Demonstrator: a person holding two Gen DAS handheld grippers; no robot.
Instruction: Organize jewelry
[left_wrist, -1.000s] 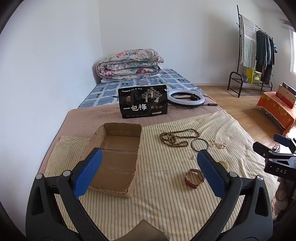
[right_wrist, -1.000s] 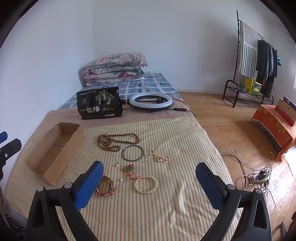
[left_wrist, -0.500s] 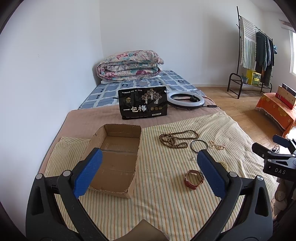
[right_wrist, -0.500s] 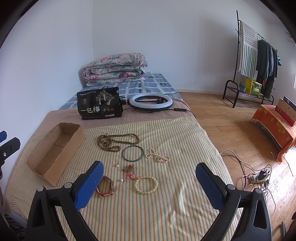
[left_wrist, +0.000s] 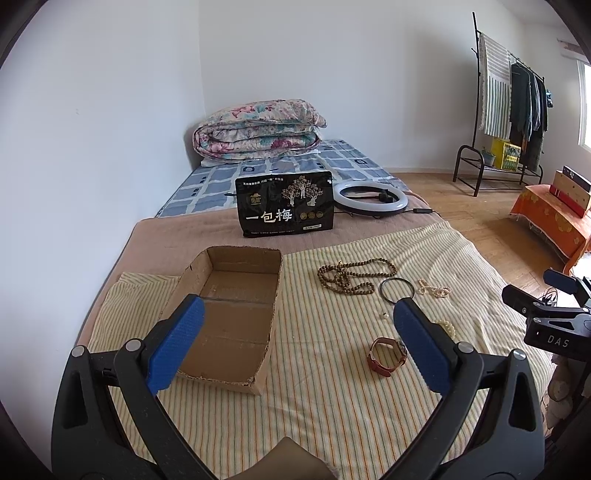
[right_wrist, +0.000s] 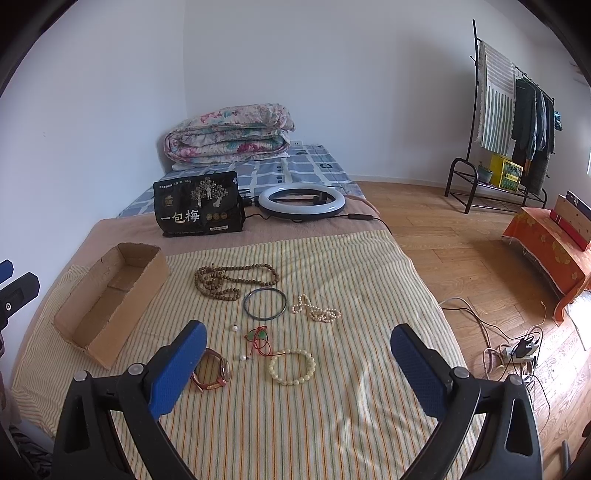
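Note:
An empty cardboard box (left_wrist: 229, 314) (right_wrist: 110, 295) lies on the striped cloth at the left. Jewelry lies to its right: a brown bead necklace (right_wrist: 232, 280) (left_wrist: 351, 278), a dark bangle (right_wrist: 265, 303) (left_wrist: 398, 287), a pearl strand (right_wrist: 317, 310), a red-corded green pendant (right_wrist: 258, 338), a cream bead bracelet (right_wrist: 292, 367), a red-strapped watch (right_wrist: 214, 371) (left_wrist: 386, 356) and two loose pearls (right_wrist: 234, 327). My left gripper (left_wrist: 299, 343) is open and empty above the box's near right corner. My right gripper (right_wrist: 295, 373) is open and empty over the bracelet.
A black snack bag (right_wrist: 197, 210) and a ring light (right_wrist: 301, 201) stand behind the cloth, with a folded quilt (right_wrist: 229, 134) at the wall. A clothes rack (right_wrist: 513, 122), an orange-covered bench (right_wrist: 546, 243) and floor cables (right_wrist: 517, 350) are off the bed's right edge.
Both grippers have stayed open and nearly still; the views have shifted only slightly. No jewelry has moved.

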